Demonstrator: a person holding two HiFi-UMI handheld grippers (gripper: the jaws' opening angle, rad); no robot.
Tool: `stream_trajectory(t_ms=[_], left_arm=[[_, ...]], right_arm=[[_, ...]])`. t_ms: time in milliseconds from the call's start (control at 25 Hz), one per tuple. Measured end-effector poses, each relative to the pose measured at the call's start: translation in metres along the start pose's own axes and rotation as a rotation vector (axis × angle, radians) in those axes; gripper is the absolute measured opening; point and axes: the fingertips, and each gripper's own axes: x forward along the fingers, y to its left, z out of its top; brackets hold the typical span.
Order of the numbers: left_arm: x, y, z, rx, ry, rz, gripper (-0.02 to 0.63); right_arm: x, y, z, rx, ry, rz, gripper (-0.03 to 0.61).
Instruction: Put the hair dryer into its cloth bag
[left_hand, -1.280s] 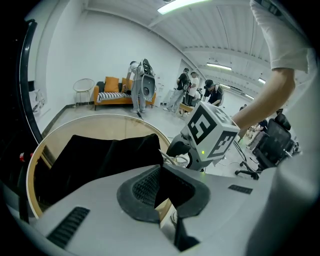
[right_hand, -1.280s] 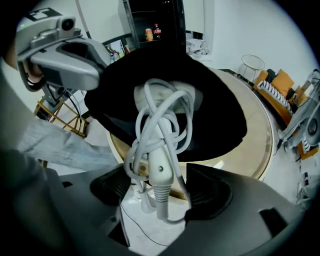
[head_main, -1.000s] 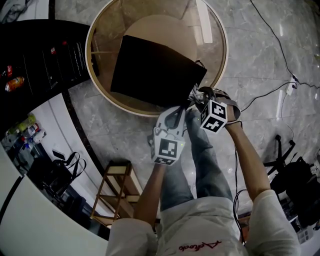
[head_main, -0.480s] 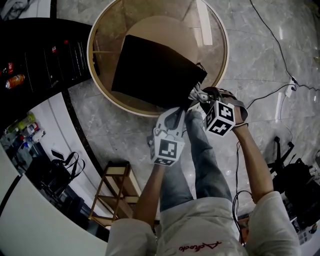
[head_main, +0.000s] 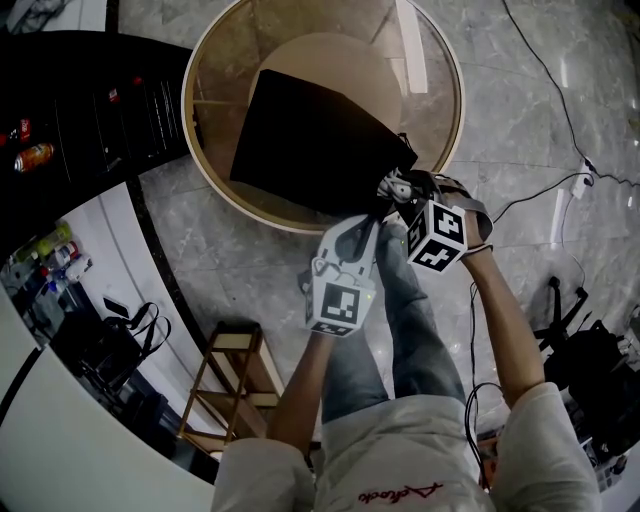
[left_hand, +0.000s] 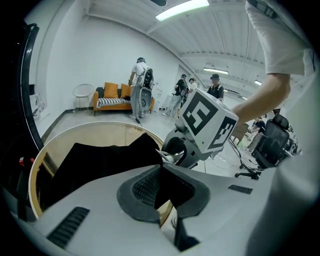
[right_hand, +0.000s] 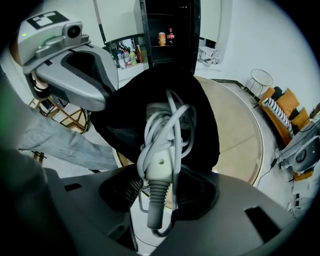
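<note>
Head view. On the round glass-topped table (head_main: 330, 50), a black cloth bag (head_main: 310, 140), flat, near corner past the rim. At that corner, left gripper (head_main: 372, 218) and right gripper (head_main: 397, 192) close together, white hair dryer (head_main: 392, 186) between them. Black shelving (head_main: 90, 110) to the left, cables (head_main: 560, 90) on the marble floor.

Left gripper view. Jaws almost together, pinching the bag's edge. Just beyond, the right gripper's marker cube (left_hand: 207, 122), crowding the bag's corner. Far behind, an orange sofa (left_hand: 120, 97) and standing people (left_hand: 141, 87).

Right gripper view. Jaws half drawn in, just been closing, clamped on the dryer's cord-wrapped handle. Long axis in line with the jaws, cord end toward the camera, far end against the black cloth.
</note>
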Motion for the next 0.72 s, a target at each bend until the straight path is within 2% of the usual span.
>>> stream_trajectory(t_ms=[480,720], left_arm=[[-0.003,-0.004,0.023,0.024,-0.076,-0.046,0.037],[-0.001,-0.008,0.021,0.026,-0.078,-0.097,0.037]], right_arm=[[0.012,-0.011,0.027,-0.016,0.013,0.009,0.198],[0.005,-0.017,0.055,-0.089,-0.134,0.052,0.199]])
